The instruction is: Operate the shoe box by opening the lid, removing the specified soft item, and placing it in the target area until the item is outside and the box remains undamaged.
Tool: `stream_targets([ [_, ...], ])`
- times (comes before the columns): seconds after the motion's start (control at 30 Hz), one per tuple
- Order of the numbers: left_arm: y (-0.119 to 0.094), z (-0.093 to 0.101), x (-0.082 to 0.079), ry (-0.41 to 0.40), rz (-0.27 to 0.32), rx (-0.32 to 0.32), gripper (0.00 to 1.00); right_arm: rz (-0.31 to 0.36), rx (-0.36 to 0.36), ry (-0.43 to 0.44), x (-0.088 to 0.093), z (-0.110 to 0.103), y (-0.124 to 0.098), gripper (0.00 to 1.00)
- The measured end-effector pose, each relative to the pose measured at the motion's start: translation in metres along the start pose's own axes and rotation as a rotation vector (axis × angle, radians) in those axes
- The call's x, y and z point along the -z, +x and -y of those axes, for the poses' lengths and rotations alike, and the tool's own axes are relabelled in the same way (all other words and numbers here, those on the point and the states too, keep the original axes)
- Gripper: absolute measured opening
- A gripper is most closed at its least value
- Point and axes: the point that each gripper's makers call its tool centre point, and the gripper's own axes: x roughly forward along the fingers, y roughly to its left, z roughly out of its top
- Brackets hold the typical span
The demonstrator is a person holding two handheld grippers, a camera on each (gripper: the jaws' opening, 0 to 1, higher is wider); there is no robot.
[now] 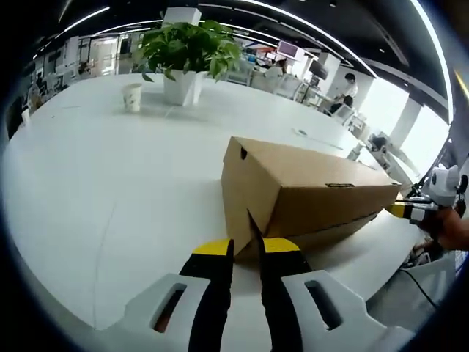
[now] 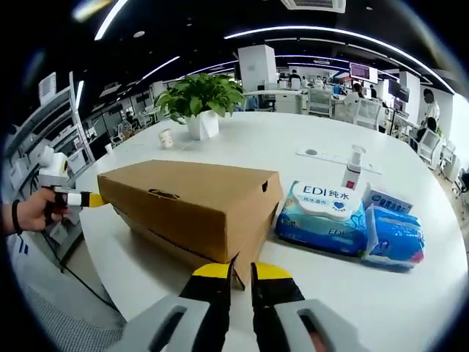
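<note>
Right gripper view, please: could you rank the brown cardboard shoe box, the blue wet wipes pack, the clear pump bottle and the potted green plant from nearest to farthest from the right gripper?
1. Brown cardboard shoe box: at the right gripper, its corner edge between the fingers.
2. Blue wet wipes pack: right of the box.
3. Clear pump bottle: behind the wipes.
4. Potted green plant: far table side, left.

- Wet wipes pack, blue and white: lid printed "EDI" with Chinese characters "纯水"; "EDI" repeated on the front edge. Smaller print unreadable.
</note>
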Motion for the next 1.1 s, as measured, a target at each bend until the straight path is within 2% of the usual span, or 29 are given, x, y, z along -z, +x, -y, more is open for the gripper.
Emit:
stream_targets([
  [1.1, -0.002, 0.004, 0.015, -0.006, -0.030, 0.022, 0.13, -0.041, -0.006, 0.025, 0.020, 0.000, 0.007, 0.06],
])
